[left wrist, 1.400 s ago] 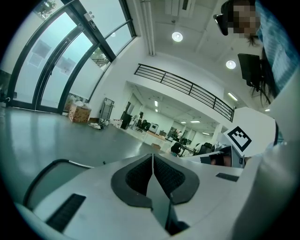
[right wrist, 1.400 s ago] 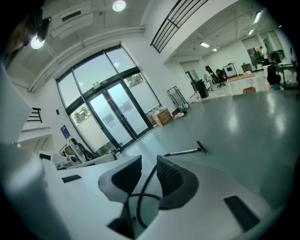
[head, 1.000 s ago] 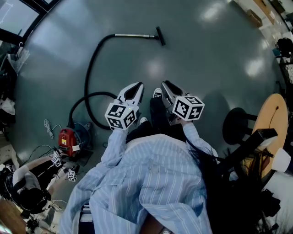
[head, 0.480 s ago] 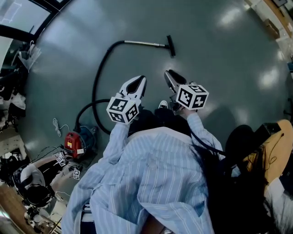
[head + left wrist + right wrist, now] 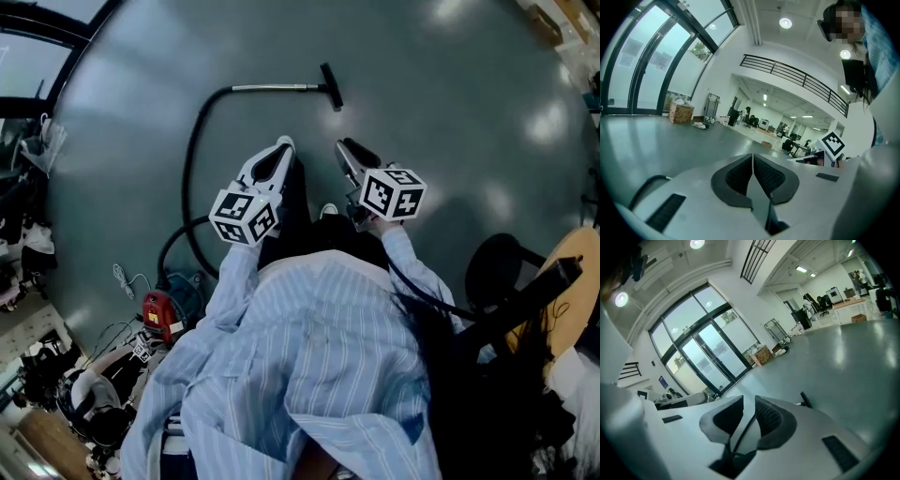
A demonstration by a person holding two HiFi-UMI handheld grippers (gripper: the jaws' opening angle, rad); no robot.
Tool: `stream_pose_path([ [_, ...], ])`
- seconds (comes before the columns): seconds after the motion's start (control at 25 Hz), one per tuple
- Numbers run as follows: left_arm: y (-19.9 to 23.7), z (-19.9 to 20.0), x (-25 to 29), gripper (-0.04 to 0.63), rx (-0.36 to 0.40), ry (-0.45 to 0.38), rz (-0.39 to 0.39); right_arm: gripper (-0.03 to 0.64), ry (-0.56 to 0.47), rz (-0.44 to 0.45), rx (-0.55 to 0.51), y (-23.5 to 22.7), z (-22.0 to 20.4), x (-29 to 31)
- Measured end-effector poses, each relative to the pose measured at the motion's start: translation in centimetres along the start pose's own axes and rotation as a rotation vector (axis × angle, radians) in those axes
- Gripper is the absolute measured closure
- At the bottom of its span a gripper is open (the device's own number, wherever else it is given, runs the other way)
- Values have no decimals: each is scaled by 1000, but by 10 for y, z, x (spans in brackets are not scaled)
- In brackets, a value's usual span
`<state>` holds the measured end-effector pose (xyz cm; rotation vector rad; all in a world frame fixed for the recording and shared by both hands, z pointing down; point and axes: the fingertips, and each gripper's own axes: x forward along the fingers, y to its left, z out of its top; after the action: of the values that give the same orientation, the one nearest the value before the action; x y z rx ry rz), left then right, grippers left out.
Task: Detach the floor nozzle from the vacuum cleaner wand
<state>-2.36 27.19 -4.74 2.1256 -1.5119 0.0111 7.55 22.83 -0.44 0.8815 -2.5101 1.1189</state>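
Black floor nozzle (image 5: 330,86) lies ahead, wand (image 5: 277,88) crosswise, nearest the narrowly parted right gripper (image 5: 345,148); left gripper (image 5: 283,145) jaws closed, both empty.

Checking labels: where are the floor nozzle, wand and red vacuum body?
floor nozzle (image 5: 330,86): head view, middle of its black bar.
wand (image 5: 277,87): head view, middle of metal tube.
red vacuum body (image 5: 157,314): head view, red housing.

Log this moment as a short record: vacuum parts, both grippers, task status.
floor nozzle: attached, lying on the floor
wand: flat on the floor, joined to the black hose
canister: red, on the floor, lower left
left gripper: fingers shut, empty
right gripper: fingers slightly apart, empty
task: nozzle not yet detached; neither gripper touches it
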Motion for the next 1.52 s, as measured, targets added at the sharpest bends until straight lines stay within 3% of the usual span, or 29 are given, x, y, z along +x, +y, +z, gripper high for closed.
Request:
stream_pose_path([
  [0.28,48,25,95,582,13,74,-89,537,-57,-103,60,-62,57,46],
  [0.52,127,77,175,581,39,150,-136,537,-134,-183,57,-103,130,125],
  [0.68,179,87,224,581,68,210,-158,537,-115,-226,83,-130,151,181],
  [0.8,215,82,256,581,47,258,-181,537,-64,-256,50,-146,155,215],
  [1.16,297,23,345,581,132,478,-318,535,151,-351,-75,-223,136,293],
  [1.28,324,-16,362,581,132,550,-311,535,209,-392,-68,-265,114,311],
  [1.52,375,-104,395,581,130,657,-237,534,317,-391,-88,-341,67,351],
])
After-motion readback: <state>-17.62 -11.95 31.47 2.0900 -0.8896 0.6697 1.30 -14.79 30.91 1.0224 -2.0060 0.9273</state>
